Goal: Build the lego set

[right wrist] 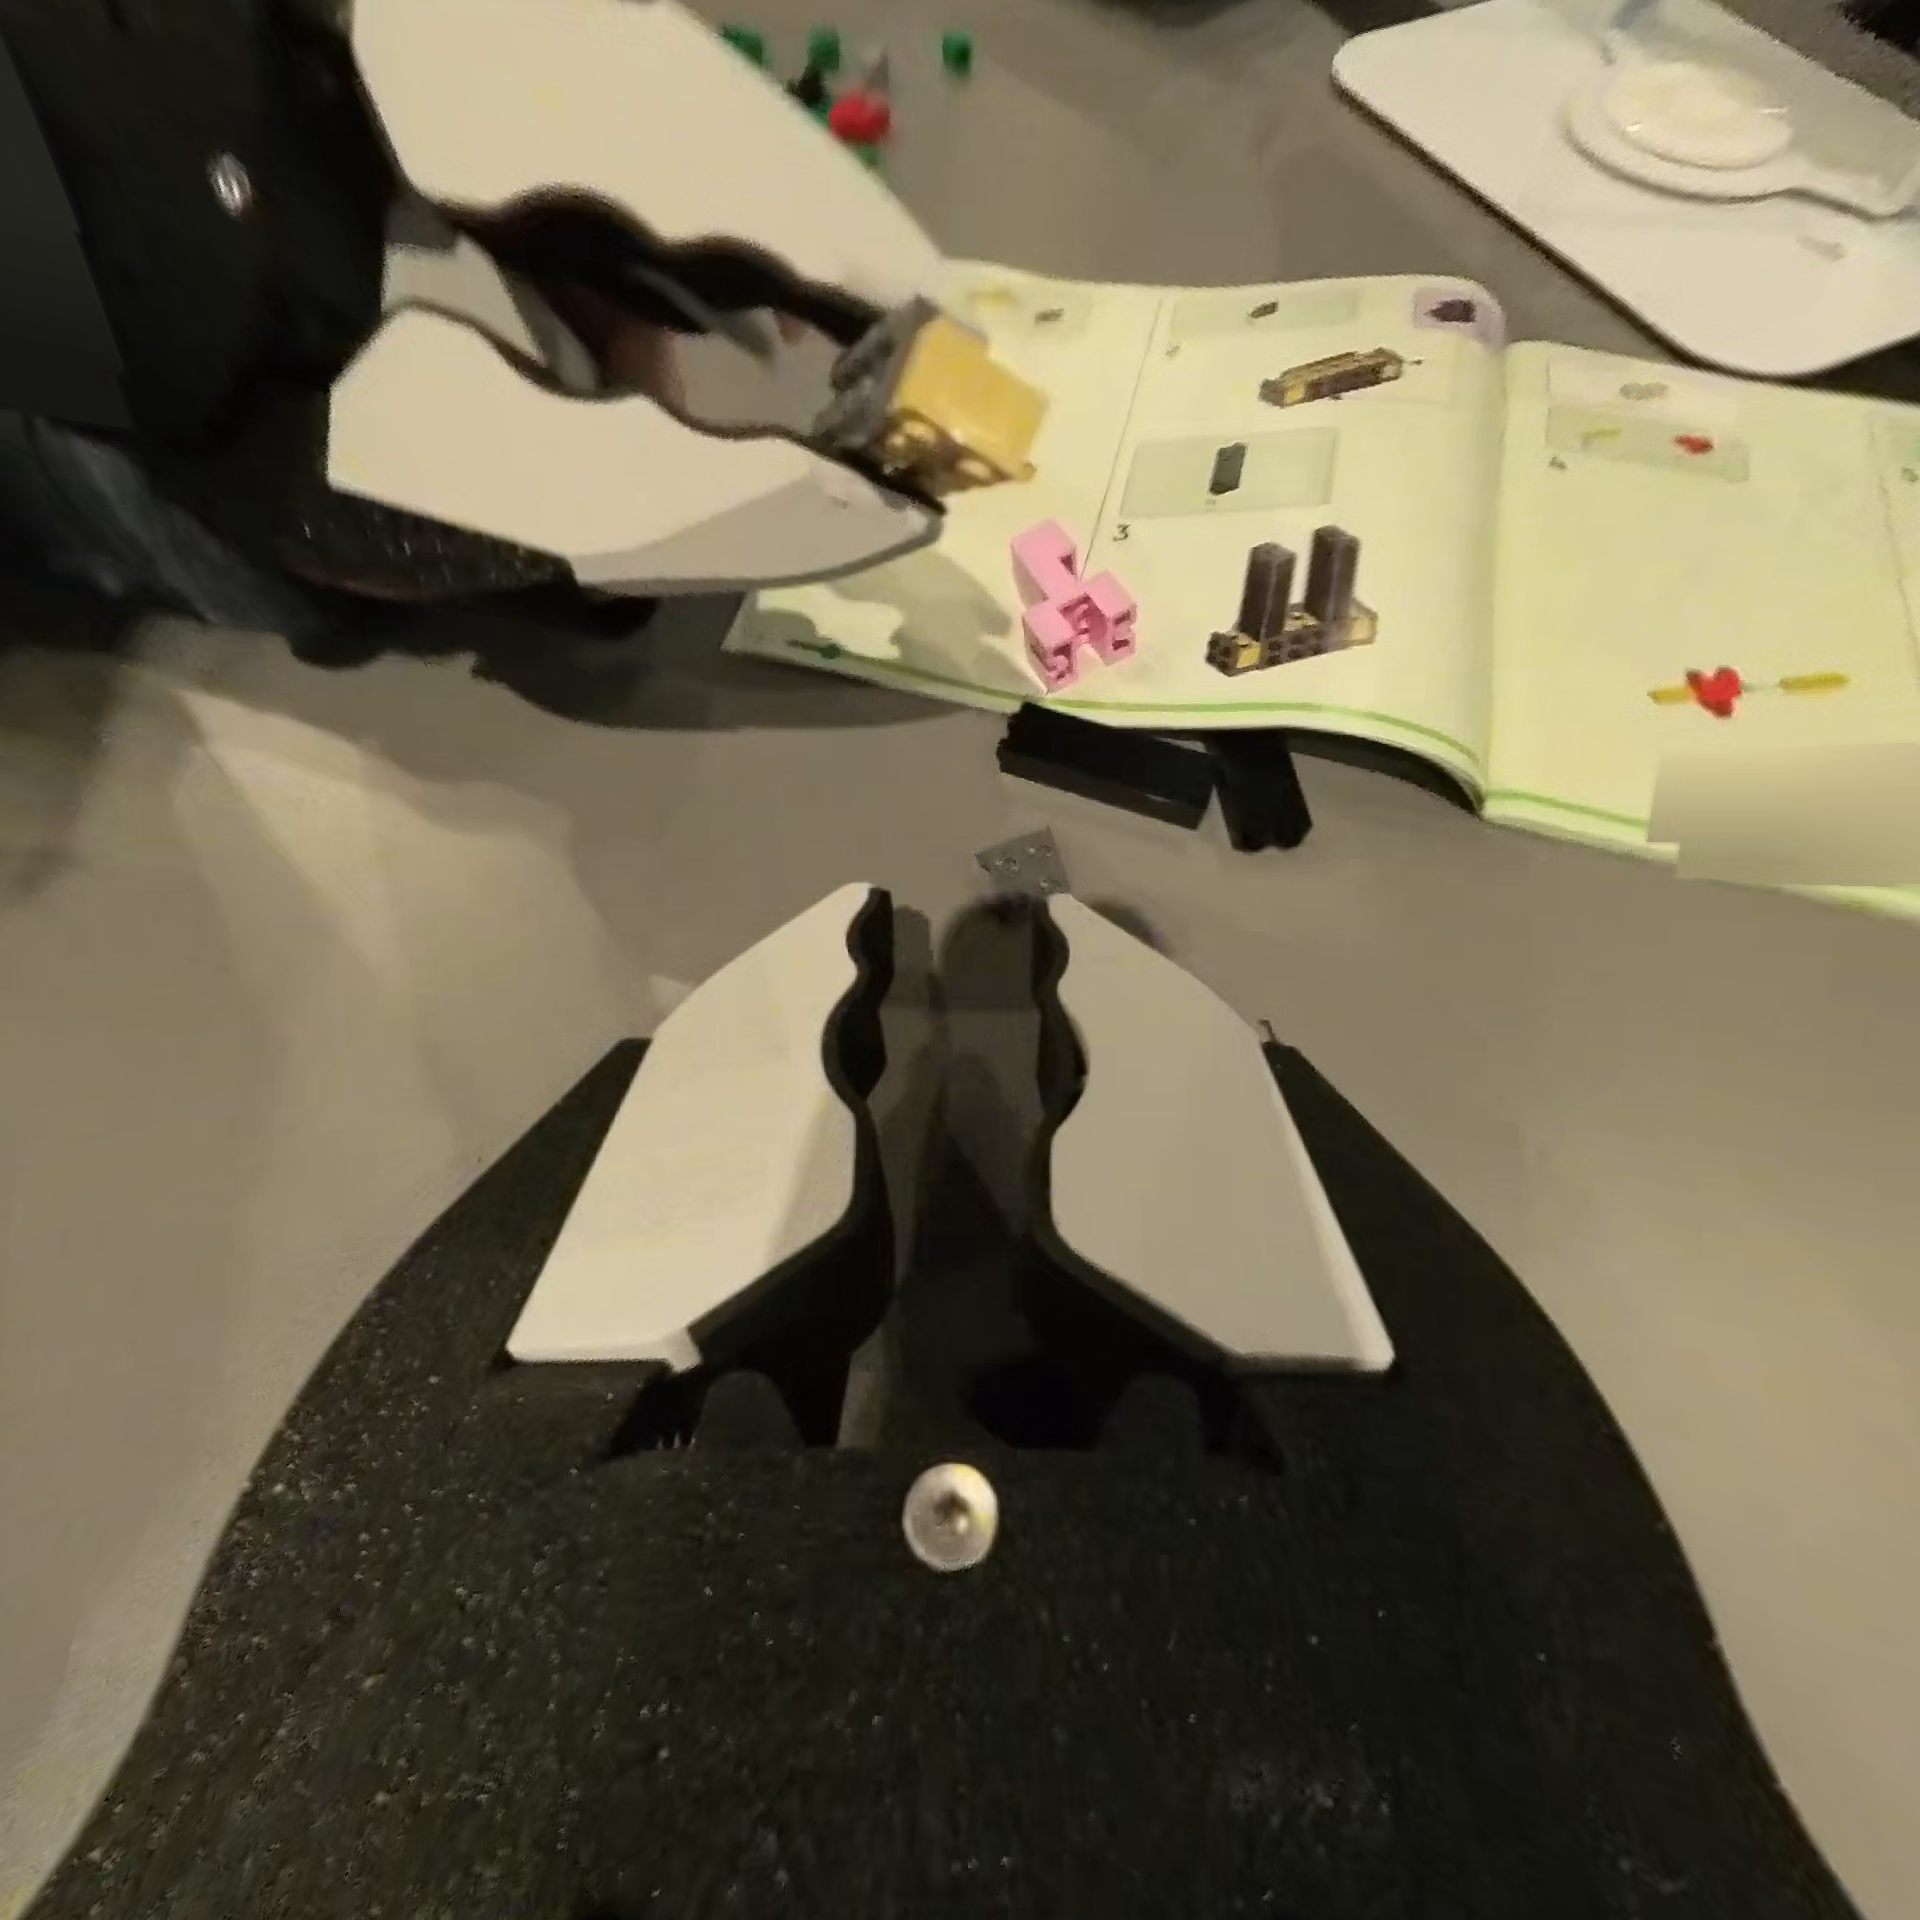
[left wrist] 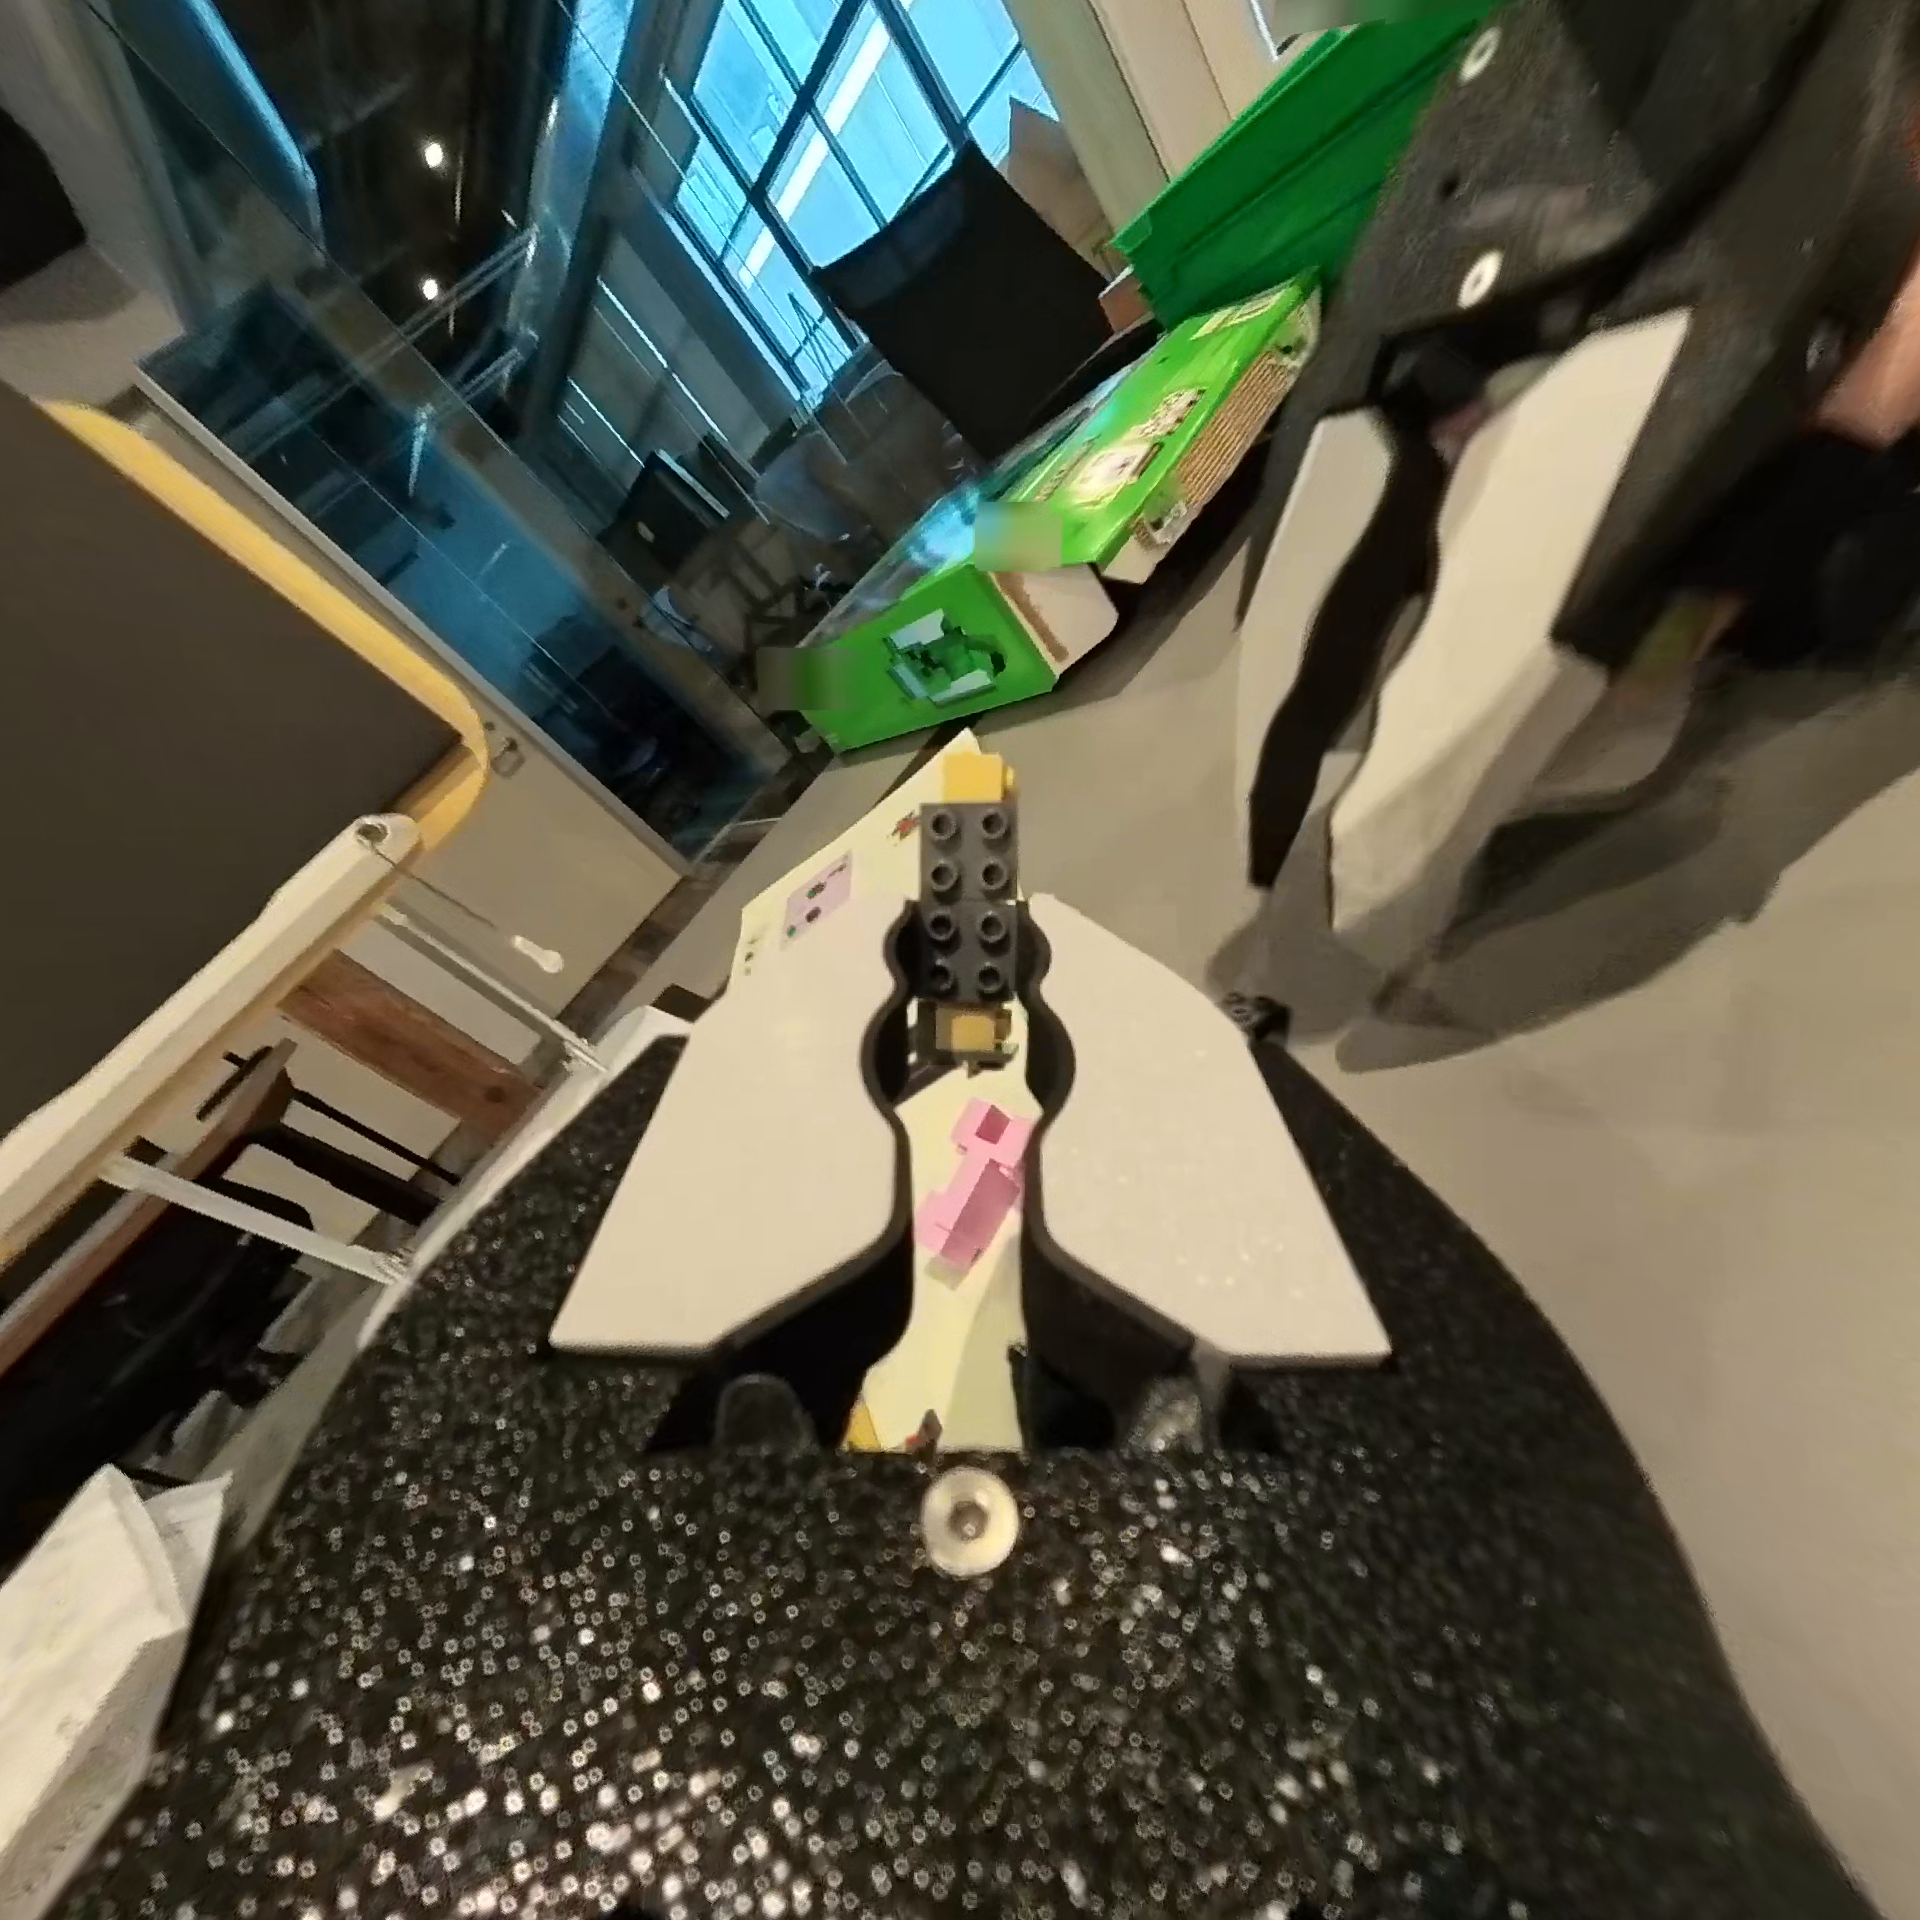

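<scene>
My left gripper [left wrist: 971,935] is shut on a small build: a dark grey studded plate [left wrist: 969,894] with yellow bricks [left wrist: 975,1034] under it. It holds the build in the air above the open instruction booklet [left wrist: 810,935]. The right wrist view shows the same gripper [right wrist: 914,405] and build [right wrist: 956,405] at upper left. A pink piece [right wrist: 1075,613] lies on the booklet [right wrist: 1351,499]. My right gripper [right wrist: 961,914] is open and empty, low over the grey table. A small grey plate [right wrist: 1023,862] lies just beyond its right fingertip. Its white fingers [left wrist: 1507,623] show blurred in the left wrist view.
Two black bricks [right wrist: 1107,774] [right wrist: 1262,795] lie at the booklet's near edge. Green and red pieces [right wrist: 857,114] sit at the far side. A white tray [right wrist: 1662,208] is at the far right. Green set boxes [left wrist: 987,623] stand at the table's far end. The gap from one gripper's tips to the other's is roughly 7 cm. The pink piece [right wrist: 1075,613] lies around 7 cm away from my left fingertips. It is also in sight in the left wrist view [left wrist: 1000,1123].
</scene>
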Tool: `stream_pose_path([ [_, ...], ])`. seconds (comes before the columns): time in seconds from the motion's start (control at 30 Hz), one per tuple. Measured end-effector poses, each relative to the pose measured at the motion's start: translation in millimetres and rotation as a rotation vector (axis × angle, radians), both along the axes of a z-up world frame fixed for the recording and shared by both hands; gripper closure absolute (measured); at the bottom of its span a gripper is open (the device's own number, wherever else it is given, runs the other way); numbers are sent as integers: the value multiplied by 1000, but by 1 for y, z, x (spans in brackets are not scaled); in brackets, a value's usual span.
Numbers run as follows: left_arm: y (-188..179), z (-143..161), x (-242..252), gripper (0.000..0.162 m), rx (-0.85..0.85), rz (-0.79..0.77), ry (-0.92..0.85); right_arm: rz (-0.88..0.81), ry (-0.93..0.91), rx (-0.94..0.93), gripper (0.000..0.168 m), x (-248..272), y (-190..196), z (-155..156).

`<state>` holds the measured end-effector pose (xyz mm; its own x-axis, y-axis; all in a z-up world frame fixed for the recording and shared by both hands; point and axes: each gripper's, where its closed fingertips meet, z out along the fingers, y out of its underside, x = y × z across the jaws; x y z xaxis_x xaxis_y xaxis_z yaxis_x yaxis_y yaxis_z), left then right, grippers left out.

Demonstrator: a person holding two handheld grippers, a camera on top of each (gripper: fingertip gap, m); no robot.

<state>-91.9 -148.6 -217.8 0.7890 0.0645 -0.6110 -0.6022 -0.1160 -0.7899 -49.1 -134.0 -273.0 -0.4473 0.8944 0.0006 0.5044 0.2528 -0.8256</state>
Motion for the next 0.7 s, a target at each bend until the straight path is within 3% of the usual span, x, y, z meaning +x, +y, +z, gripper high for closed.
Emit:
stream_pose_path([
  [0.23,0,-2,-5,145,-3,1,-55,152,-25,312,141,-20,1,-14],
  [0.53,1,-3,-1,145,-10,-15,-46,280,-126,226,142,-26,-5,-23],
  [0.7,2,-3,0,145,-6,-23,-47,255,-134,190,149,-23,-2,-21],
])
